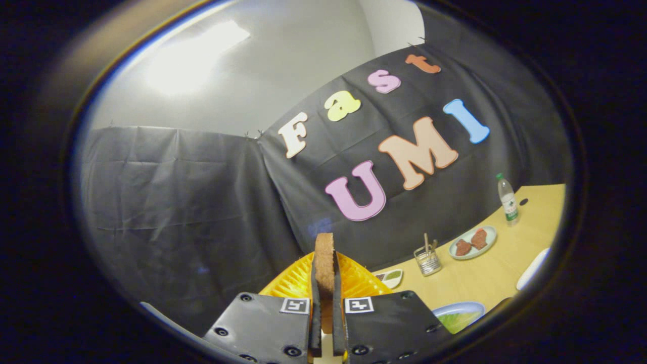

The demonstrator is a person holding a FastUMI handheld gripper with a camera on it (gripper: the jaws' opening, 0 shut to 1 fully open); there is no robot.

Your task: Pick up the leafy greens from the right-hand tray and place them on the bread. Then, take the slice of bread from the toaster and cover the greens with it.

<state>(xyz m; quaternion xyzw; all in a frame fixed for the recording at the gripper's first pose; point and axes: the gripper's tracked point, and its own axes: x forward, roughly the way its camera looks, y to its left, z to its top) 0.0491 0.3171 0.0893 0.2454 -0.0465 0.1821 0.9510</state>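
A brown slice of bread [324,263] stands on edge between my fingers, and my gripper [326,303] is shut on it, held up in the air. Right behind the bread is a yellow ribbed thing [298,280], partly hidden by the fingers; I cannot tell what it is. To the right of the fingers, low on the wooden table [485,273], a pale blue plate [461,314] carries leafy greens [459,320].
Further along the table stand a small white dish [390,276], a wire holder with sticks [427,259], a plate with two brown pieces [473,242], a water bottle [507,198] and a white rim [532,269]. Black cloth walls close the booth behind.
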